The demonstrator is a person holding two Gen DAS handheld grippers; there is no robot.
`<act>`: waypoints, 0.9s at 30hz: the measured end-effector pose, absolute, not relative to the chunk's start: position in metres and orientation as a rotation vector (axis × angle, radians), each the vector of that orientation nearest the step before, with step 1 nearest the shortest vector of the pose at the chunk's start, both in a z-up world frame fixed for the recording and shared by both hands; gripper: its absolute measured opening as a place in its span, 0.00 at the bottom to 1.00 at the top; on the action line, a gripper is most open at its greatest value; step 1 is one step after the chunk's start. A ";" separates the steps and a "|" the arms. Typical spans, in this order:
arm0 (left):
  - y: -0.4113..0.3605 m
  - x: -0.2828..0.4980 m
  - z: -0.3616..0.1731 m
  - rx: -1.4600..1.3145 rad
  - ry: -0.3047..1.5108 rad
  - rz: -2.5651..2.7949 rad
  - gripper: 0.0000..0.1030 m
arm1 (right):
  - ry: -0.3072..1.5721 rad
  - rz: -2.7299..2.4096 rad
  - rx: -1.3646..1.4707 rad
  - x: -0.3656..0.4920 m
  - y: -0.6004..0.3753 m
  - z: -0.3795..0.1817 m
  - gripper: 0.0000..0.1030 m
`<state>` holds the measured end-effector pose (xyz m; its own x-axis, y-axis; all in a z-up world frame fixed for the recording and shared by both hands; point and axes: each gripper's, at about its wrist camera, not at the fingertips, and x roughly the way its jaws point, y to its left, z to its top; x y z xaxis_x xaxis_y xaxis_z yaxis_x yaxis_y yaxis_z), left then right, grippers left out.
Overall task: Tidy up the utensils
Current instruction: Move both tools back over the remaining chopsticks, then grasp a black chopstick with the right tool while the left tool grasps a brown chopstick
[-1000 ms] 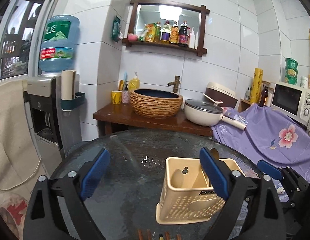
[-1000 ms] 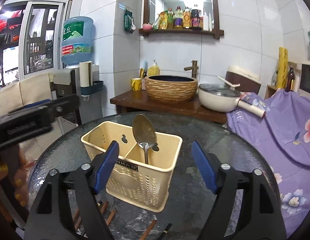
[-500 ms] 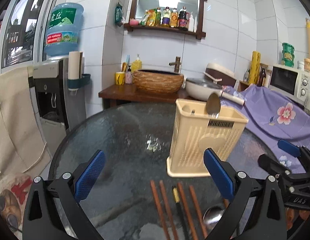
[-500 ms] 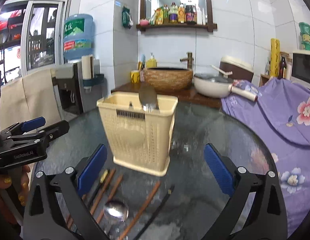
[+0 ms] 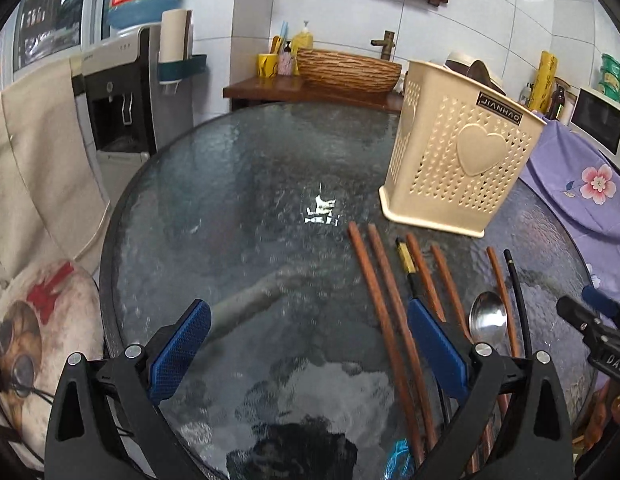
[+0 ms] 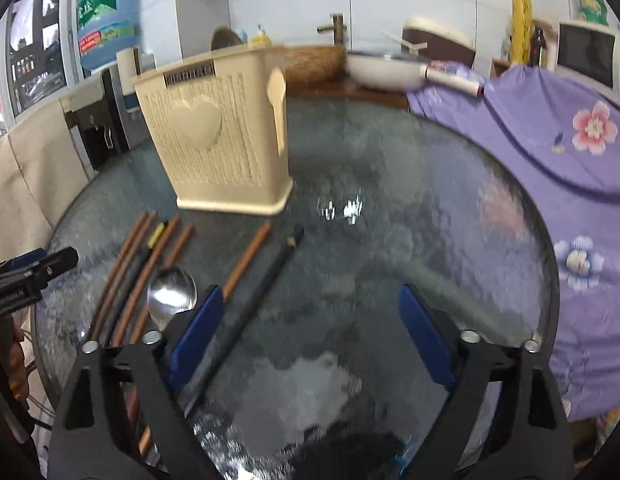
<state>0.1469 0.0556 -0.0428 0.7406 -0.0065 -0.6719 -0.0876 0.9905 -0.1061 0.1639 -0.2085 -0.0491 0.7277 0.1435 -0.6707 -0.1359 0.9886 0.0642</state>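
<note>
A beige perforated utensil holder stands on the round glass table, with a spoon's bowl showing above its rim. In front of it lie several brown chopsticks, a black chopstick and a steel spoon. My left gripper hangs open above the glass, two brown chopsticks lying just inside its right finger. My right gripper is open, its jaws closing over bare glass, the black chopstick running beneath its left finger.
A purple flowered cloth covers the furniture to the right of the table. Behind stand a wooden counter with a woven basin and a white pan. To the left are a water dispenser and a dog-print cushion.
Both grippers have sunk and tipped down toward the table. The holder has slid up and away in both views, and the chopsticks and spoon now lie close under the fingers.
</note>
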 end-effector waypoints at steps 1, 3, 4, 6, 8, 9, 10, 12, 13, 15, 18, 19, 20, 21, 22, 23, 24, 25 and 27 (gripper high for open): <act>0.055 0.146 -0.044 -0.130 0.738 0.044 0.93 | 0.754 0.157 0.015 0.164 -0.208 -0.051 0.80; 0.053 0.145 -0.045 -0.118 0.745 0.041 0.91 | 0.782 0.177 0.026 0.163 -0.205 -0.057 0.79; 0.051 0.144 -0.046 -0.112 0.749 0.033 0.90 | 0.793 0.187 0.026 0.163 -0.202 -0.059 0.79; 0.047 0.145 -0.046 -0.104 0.757 0.023 0.82 | 0.807 0.190 0.005 0.161 -0.194 -0.063 0.78; 0.042 0.145 -0.049 -0.091 0.769 0.011 0.75 | 0.821 0.193 -0.010 0.162 -0.187 -0.065 0.73; 0.040 0.146 -0.050 -0.088 0.778 0.004 0.71 | 0.832 0.195 -0.015 0.163 -0.184 -0.067 0.72; 0.039 0.148 -0.051 -0.089 0.789 -0.005 0.68 | 0.838 0.196 -0.016 0.163 -0.182 -0.068 0.71; 0.037 0.149 -0.052 -0.093 0.804 -0.016 0.60 | 0.852 0.192 -0.018 0.166 -0.179 -0.070 0.67; 0.035 0.151 -0.053 -0.094 0.813 -0.023 0.58 | 0.858 0.192 -0.016 0.167 -0.179 -0.070 0.64; 0.033 0.155 -0.053 -0.092 0.823 -0.032 0.53 | 0.875 0.190 -0.005 0.171 -0.178 -0.071 0.61; 0.029 0.161 -0.052 -0.091 0.836 -0.048 0.51 | 0.893 0.189 0.029 0.177 -0.180 -0.072 0.53; 0.028 0.164 -0.052 -0.090 0.839 -0.051 0.51 | 0.893 0.187 0.035 0.179 -0.180 -0.071 0.51; 0.026 0.166 -0.052 -0.087 0.844 -0.051 0.51 | 0.897 0.182 0.035 0.181 -0.179 -0.071 0.49; 0.026 0.169 -0.052 -0.083 0.849 -0.049 0.49 | 0.899 0.178 0.036 0.183 -0.179 -0.070 0.49; 0.024 0.171 -0.052 -0.082 0.852 -0.051 0.49 | 0.903 0.177 0.043 0.185 -0.179 -0.070 0.47; 0.023 0.173 -0.052 -0.087 0.856 -0.056 0.48 | 0.908 0.181 0.056 0.187 -0.179 -0.069 0.45; 0.022 0.175 -0.052 -0.090 0.860 -0.058 0.48 | 0.912 0.182 0.062 0.189 -0.178 -0.069 0.45; 0.021 0.177 -0.052 -0.088 0.863 -0.057 0.48 | 0.912 0.182 0.061 0.190 -0.177 -0.068 0.44; 0.019 0.179 -0.053 -0.076 0.865 -0.050 0.46 | 0.914 0.181 0.053 0.194 -0.174 -0.068 0.44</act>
